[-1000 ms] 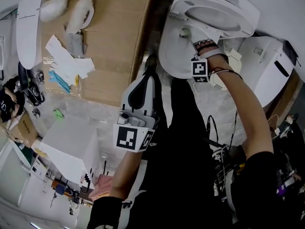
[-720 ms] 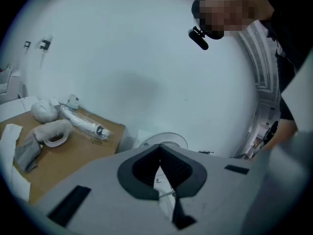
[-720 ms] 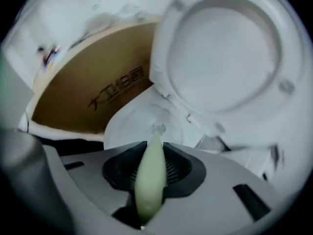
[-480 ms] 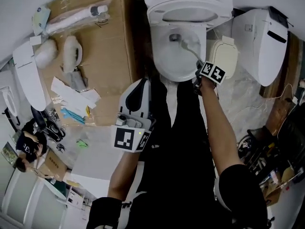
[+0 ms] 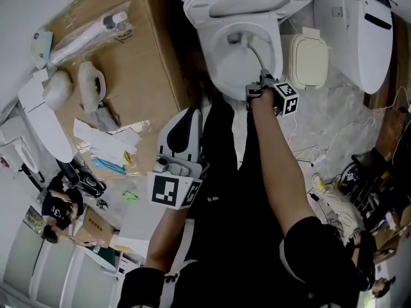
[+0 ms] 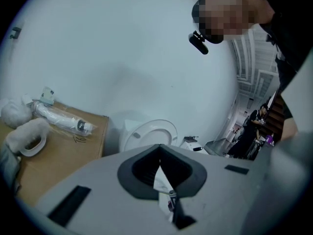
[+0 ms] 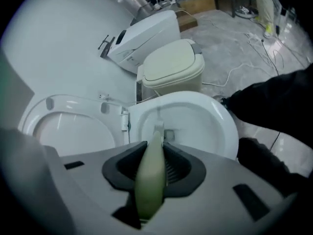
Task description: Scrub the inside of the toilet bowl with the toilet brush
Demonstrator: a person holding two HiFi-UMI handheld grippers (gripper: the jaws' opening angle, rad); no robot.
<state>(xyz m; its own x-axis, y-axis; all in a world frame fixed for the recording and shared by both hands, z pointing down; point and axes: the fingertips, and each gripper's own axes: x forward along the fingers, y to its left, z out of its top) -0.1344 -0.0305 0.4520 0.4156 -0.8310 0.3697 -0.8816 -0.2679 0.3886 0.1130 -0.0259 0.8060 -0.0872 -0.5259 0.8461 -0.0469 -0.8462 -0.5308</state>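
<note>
As my right tool (image 5: 256, 88) clamps the pale-green plastic toilet brush (image 7: 150, 176) by its handle, I judge it stiff, light; left tool (image 6: 158, 166) closed, empty.

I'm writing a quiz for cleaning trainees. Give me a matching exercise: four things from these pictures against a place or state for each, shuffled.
1 toilet brush
2 left tongs
3 toilet seat
4 cream bin

A on the floor beside the toilet bowl
B shut, empty
C raised
D clamped in the right tongs

Pairs: 1-D, 2-B, 3-C, 4-A
</note>
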